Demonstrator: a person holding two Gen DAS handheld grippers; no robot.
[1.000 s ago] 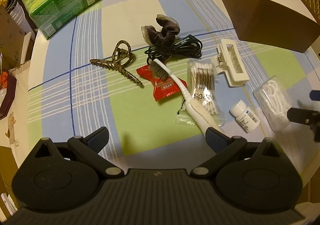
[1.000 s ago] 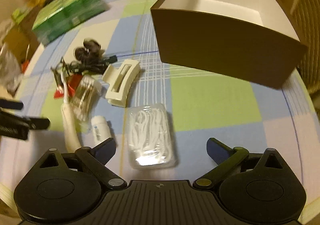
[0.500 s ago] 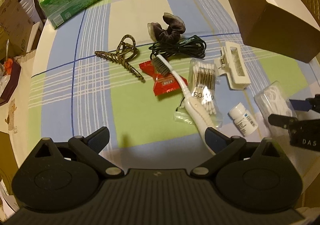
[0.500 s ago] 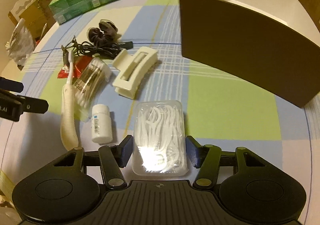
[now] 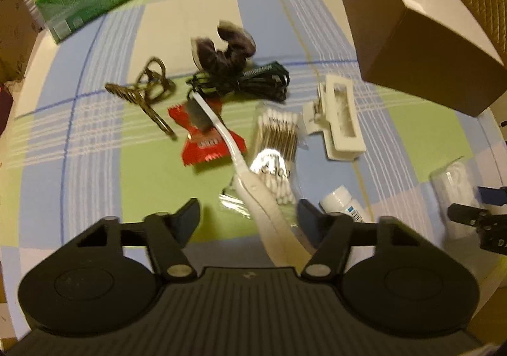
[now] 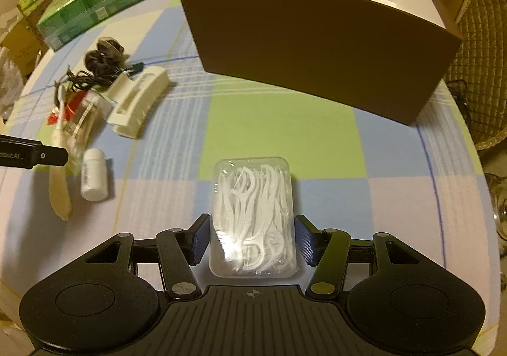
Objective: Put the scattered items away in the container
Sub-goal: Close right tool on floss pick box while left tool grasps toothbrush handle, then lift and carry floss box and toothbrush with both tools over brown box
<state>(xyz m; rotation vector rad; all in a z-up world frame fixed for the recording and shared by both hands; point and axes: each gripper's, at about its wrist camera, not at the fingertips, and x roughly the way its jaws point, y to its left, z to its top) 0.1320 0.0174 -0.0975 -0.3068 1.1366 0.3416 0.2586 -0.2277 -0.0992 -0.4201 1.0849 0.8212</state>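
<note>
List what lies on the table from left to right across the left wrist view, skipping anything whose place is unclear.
Patterned hair clip → red packet → cotton swab bag → white claw clip → white pill bottle → floss pick box.

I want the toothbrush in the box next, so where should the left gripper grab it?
Grip the toothbrush by its thick white handle, coming from the near end along its length. The handle points at the left gripper, whose open fingers already straddle it, and the bristle end rests on the red packet.
</note>
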